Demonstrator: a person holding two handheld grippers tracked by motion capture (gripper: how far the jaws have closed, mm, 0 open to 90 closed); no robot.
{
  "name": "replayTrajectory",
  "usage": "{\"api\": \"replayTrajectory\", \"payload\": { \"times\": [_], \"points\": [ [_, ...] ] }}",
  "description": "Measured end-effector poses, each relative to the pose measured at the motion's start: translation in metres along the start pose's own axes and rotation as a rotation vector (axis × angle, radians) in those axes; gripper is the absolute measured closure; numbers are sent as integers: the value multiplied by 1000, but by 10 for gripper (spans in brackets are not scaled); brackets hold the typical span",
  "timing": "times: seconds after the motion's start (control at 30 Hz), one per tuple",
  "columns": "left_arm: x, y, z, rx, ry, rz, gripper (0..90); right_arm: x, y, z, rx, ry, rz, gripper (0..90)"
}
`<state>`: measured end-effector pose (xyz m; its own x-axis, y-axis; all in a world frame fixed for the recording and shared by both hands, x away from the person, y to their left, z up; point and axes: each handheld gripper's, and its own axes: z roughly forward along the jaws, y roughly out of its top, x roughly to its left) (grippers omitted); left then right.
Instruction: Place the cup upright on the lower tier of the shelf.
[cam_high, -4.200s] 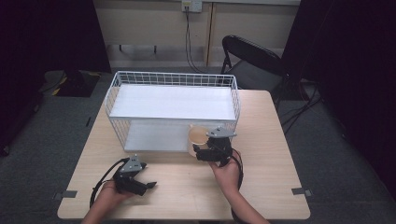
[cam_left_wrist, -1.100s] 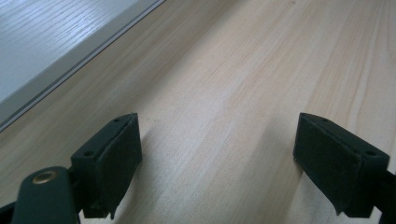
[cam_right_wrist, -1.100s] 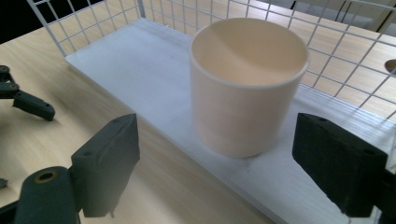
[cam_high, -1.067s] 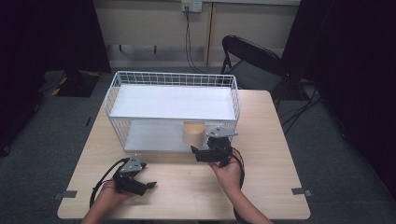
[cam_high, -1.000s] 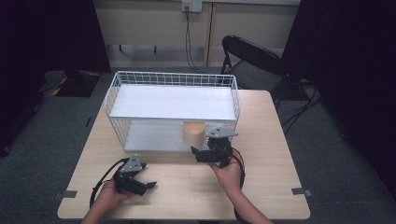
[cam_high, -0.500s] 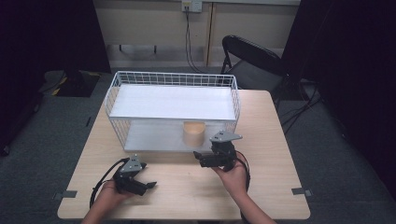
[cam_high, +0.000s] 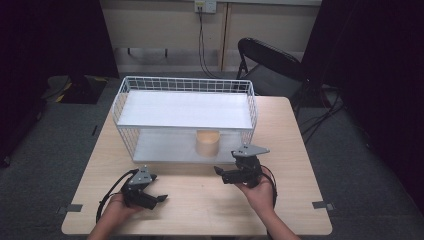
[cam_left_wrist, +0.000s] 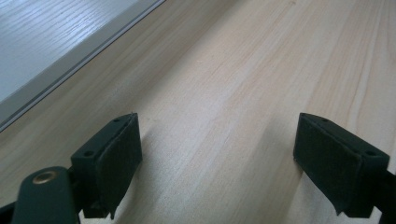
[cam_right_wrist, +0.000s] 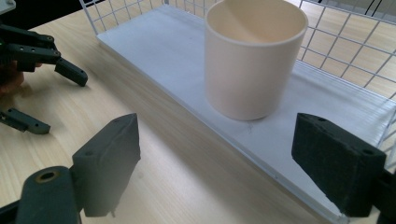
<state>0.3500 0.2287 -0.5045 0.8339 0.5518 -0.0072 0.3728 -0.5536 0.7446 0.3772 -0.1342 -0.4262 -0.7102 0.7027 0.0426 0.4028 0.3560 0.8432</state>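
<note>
A beige cup (cam_high: 207, 142) (cam_right_wrist: 254, 56) stands upright on the lower white board of a white wire rack (cam_high: 185, 80), near its open front edge. My right gripper (cam_high: 220, 173) (cam_right_wrist: 219, 158) is open on the table just in front of the cup, apart from it, with nothing between its jaws. My left gripper (cam_high: 161, 198) (cam_left_wrist: 217, 154) rests open over bare wood at the table's front left. In the right gripper view, the left gripper (cam_right_wrist: 56, 98) lies at the far left with its jaws spread.
The pale wooden table (cam_high: 290, 130) has free room right of the rack and between the two grippers. The rack's white upper shelf (cam_high: 185, 107) covers most of the lower board (cam_right_wrist: 154, 51) (cam_left_wrist: 42, 37). A black chair (cam_high: 270, 62) stands behind the table.
My right gripper let go of the cup on the rack's lower board and drew back toward the table's front. The left gripper has not moved.
</note>
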Motion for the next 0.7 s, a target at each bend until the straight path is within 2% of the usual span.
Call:
{"api": "replayTrajectory", "payload": {
  "times": [0.33, 0.7],
  "points": [
    [0, 0, 0, 1, 0, 1, 149, -10, -9, -16, -18, 0, 14, 149],
    [0, 0, 0, 1, 0, 0, 148, -18, -22, -28, -5, 2, 6, 152]
  ]
}}
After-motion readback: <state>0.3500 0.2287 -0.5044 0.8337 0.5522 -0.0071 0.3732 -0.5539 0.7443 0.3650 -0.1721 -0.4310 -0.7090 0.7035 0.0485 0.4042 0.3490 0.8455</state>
